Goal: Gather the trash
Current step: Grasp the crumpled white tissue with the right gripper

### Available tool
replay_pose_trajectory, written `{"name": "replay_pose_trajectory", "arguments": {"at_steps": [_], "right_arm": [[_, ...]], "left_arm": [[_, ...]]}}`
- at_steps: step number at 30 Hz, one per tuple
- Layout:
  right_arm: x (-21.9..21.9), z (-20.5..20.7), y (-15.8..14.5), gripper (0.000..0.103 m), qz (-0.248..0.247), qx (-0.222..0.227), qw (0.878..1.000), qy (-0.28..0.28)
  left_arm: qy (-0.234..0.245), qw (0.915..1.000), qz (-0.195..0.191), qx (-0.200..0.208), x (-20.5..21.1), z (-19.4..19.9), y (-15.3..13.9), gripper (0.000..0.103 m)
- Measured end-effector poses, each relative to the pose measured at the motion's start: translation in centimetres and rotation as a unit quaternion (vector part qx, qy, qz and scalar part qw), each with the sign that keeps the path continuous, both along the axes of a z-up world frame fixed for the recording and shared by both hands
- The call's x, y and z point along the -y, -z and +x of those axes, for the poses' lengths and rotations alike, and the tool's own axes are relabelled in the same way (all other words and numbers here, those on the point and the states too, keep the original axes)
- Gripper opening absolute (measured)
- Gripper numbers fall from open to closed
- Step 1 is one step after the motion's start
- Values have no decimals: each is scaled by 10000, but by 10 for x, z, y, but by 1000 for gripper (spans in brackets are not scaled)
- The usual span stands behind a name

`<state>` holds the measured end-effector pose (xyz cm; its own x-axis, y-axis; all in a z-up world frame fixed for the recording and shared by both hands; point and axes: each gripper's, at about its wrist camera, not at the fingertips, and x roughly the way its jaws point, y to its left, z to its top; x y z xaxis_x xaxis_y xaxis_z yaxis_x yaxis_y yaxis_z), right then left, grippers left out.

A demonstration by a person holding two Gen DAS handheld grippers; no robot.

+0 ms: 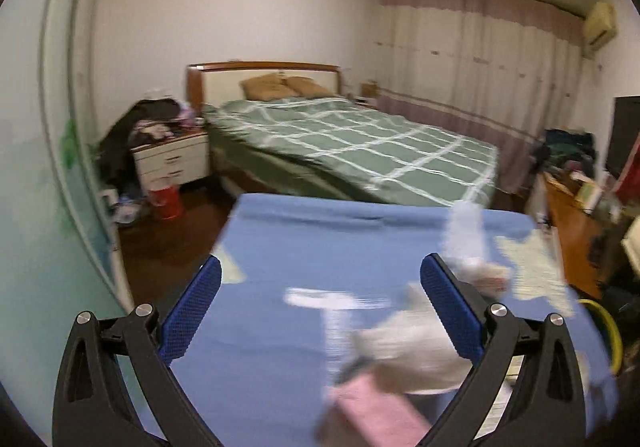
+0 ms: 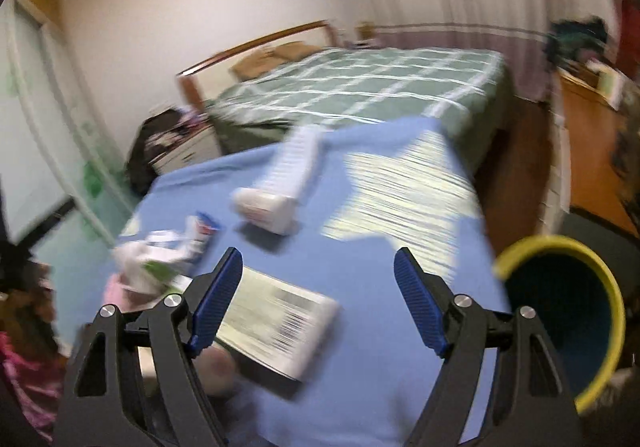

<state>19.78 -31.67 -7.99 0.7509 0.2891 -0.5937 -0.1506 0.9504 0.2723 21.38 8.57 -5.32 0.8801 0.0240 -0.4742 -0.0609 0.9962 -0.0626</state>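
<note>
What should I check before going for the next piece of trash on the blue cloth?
1. Left gripper jaws open and empty: ok.
2. Right gripper jaws open and empty: ok.
3. Yellow-rimmed bin within view, mouth unobstructed: ok.
4. Trash left on the blue cloth: flat barcode box, white tube, crumpled wrappers: ok.
5. Picture sharp enough to aim: not ok, both views blurred.

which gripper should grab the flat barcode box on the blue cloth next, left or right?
Right, probably. The right gripper is open, with the barcode box just below its fingers and the yellow-rimmed bin beside it. The left gripper, also open, faces crumpled white trash instead.
</note>
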Motion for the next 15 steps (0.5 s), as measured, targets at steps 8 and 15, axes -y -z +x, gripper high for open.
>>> {"name": "replay_pose_trajectory", "arguments": {"at_steps": [8, 15], "right_arm": [[-117, 26, -22, 55, -188, -129, 9864, -1631], [-173, 43, -4, 50, -725, -603, 9736, -2077]], "left_arm": [[-612, 9981, 31, 4, -41, 8, 44, 98], [-659, 9977, -103, 128, -40, 0, 43, 98]]}}
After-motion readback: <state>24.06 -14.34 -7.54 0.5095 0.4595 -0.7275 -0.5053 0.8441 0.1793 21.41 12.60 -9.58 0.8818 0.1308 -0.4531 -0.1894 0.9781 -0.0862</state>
